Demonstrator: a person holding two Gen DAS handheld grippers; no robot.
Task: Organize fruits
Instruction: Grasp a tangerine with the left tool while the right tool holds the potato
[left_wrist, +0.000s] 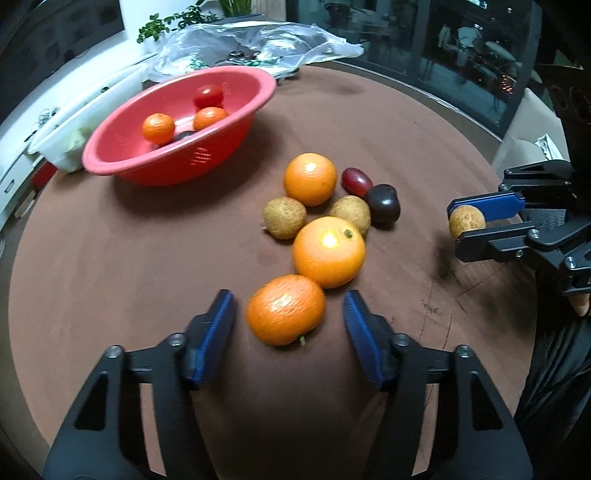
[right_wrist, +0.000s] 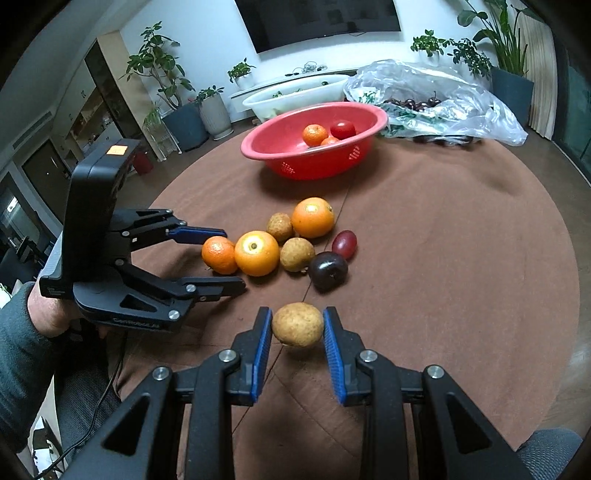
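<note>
A cluster of fruit lies mid-table: a mandarin (left_wrist: 285, 309) (right_wrist: 218, 254), two oranges (left_wrist: 328, 251) (left_wrist: 310, 178), two tan round fruits (left_wrist: 284, 217) (left_wrist: 350, 213), a dark plum (left_wrist: 384, 204) and a red oval fruit (left_wrist: 356, 181). My left gripper (left_wrist: 288, 314) (right_wrist: 229, 258) is open, its fingers either side of the mandarin. My right gripper (right_wrist: 297, 325) (left_wrist: 461, 223) is shut on a third tan round fruit (right_wrist: 297, 324), held just above the table. The red bowl (left_wrist: 122, 162) (right_wrist: 280, 155) holds two mandarins and a tomato.
A white tub (right_wrist: 258, 99) stands behind the bowl. A clear plastic bag (right_wrist: 436, 99) with dark cherries lies at the table's far side. The round brown table's edge (left_wrist: 22, 236) curves close on the left. A chair stands beyond the table's right side.
</note>
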